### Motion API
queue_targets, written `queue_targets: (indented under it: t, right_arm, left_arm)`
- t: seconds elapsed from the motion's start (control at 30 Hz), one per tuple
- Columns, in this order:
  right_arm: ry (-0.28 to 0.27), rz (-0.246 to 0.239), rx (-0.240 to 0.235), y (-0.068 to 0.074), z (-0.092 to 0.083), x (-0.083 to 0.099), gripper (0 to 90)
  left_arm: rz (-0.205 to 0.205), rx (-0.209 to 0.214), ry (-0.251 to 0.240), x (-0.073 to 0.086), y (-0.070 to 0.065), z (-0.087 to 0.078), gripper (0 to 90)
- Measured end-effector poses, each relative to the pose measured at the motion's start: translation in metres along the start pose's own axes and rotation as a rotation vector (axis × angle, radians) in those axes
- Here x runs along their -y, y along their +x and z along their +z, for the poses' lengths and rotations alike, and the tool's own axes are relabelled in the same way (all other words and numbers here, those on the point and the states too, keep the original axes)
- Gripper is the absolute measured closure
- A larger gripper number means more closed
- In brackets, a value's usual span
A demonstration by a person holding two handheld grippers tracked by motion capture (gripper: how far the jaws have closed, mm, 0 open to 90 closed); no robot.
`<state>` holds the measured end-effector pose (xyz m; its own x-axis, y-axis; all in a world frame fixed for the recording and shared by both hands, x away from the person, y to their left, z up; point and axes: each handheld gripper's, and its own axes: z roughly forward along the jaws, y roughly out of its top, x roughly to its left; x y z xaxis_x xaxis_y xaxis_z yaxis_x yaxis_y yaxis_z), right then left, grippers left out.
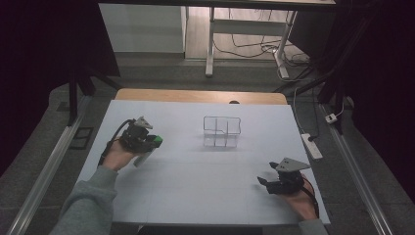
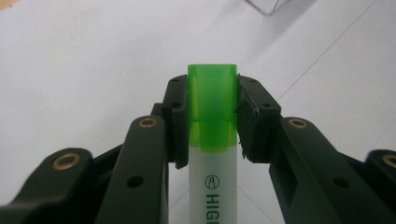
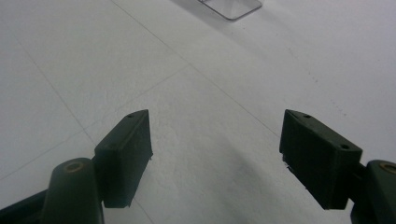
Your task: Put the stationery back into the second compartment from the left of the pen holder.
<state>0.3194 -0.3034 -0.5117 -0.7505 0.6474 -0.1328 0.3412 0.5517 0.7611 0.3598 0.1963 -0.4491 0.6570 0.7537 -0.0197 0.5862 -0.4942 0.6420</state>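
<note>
Grey sleeves [image 1: 90,203], blk tools [image 2: 212,116].

Left claw [image 1: 155,143] grips green-capped marker [image 1: 151,147]; right claw [image 1: 264,183] spread; clear organizer [image 1: 222,131] mid-table.

The white table [image 1: 205,166] is seen from above and behind in the high view. Both gripper views are taken low and close, and the clear organizer [image 1: 222,131] is shared at their top edges.
</note>
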Motion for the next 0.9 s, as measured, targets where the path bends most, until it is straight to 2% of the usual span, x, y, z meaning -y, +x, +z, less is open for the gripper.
queue_targets:
  t: [0.17, 0.47, 0.57, 0.9]
  right_arm:
    - [-0.001, -0.001, 0.001, 0.0003, -0.0001, -0.0001, 24.9]
    - [-0.003, 0.001, 0.003, 0.0003, -0.0001, 0.0001, 24.9]
    - [-0.003, 0.000, 0.001, -0.0001, -0.0001, 0.0003, 24.9]
    - [-0.005, 0.004, 0.003, -0.0004, 0.0002, 0.0009, 25.0]
  left_arm:
    - [-0.014, 0.005, -0.036, 0.0012, -0.0004, -0.0043, 66.7]
    - [-0.015, 0.009, -0.082, 0.0010, -0.0018, -0.0044, 66.7]
    - [-0.017, 0.028, -0.112, 0.0003, -0.0031, -0.0045, 66.7]
    - [-0.018, 0.034, -0.193, -0.0053, -0.0092, -0.0023, 66.7]
